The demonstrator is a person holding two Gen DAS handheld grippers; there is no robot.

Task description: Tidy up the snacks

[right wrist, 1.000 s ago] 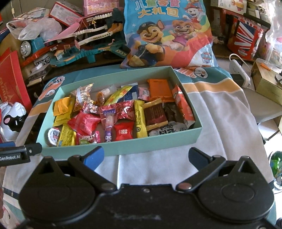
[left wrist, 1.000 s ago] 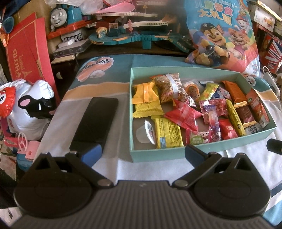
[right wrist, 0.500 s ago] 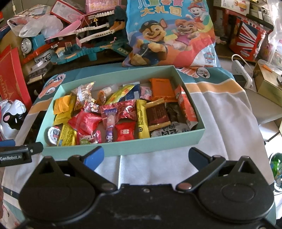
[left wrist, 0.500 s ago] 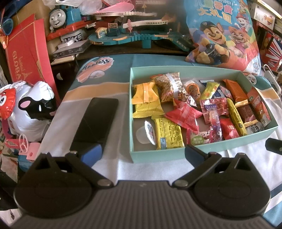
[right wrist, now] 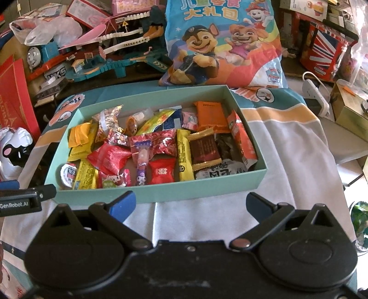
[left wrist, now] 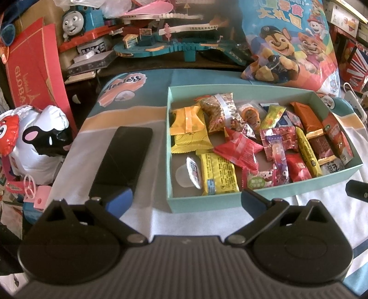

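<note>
A black phone (left wrist: 122, 158) is laid flat on the printed cloth (left wrist: 128, 99). A toy train (left wrist: 73, 20) and teal track set (left wrist: 174, 46) are seen behind; an inflatable cow (left wrist: 43, 138) at left.

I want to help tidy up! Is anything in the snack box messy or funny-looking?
Yes. In the teal box the snacks lie jumbled, overlapping at all angles. The jelly cup is tipped on its side in the near-left corner. Nothing has spilled outside the box.

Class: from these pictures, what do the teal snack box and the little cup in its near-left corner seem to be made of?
Teal snack box: probably matte cardboard; thin flat walls, crisp folded corners, no shine.
Little cup: likely translucent plastic with a printed peel-off lid; its body looks milky and see-through.
</note>
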